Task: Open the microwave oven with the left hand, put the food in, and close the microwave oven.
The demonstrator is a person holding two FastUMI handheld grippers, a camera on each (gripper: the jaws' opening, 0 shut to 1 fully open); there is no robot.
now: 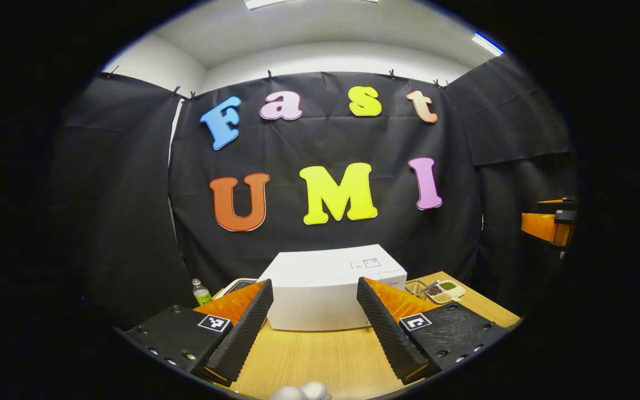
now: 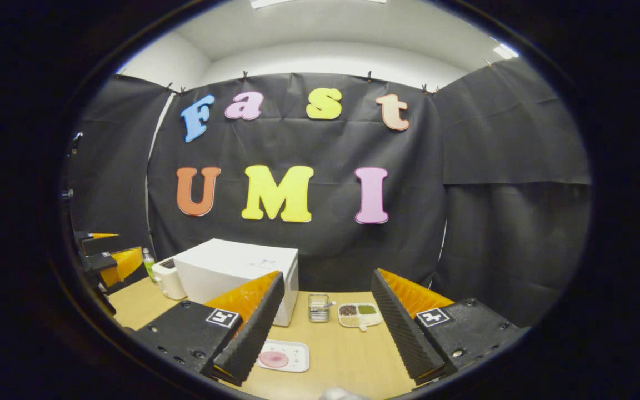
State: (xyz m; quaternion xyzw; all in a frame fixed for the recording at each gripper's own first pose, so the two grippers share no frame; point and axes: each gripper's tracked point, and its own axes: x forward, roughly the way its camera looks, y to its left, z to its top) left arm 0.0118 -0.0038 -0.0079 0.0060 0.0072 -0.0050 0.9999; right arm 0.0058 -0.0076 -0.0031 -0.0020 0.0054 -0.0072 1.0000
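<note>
A white microwave oven (image 1: 328, 286) stands shut on the wooden table (image 1: 325, 355), straight ahead of my left gripper (image 1: 315, 311), whose jaws are wide open with nothing between them. In the right gripper view the microwave oven (image 2: 236, 269) sits to the left. A white rectangular plate with pink food (image 2: 284, 356) lies on the table just in front of the right gripper (image 2: 328, 322), near its left finger. That gripper is open and holds nothing. The other gripper (image 2: 110, 261) shows at the far left, and the right one (image 1: 548, 225) at the left view's right edge.
A divided dish of grains (image 2: 360, 314) and a small metal container (image 2: 319, 308) sit to the right of the microwave. A white toaster-like appliance (image 2: 167, 278) and a small bottle (image 1: 201, 291) stand on its left. Black cloth walls close the booth behind.
</note>
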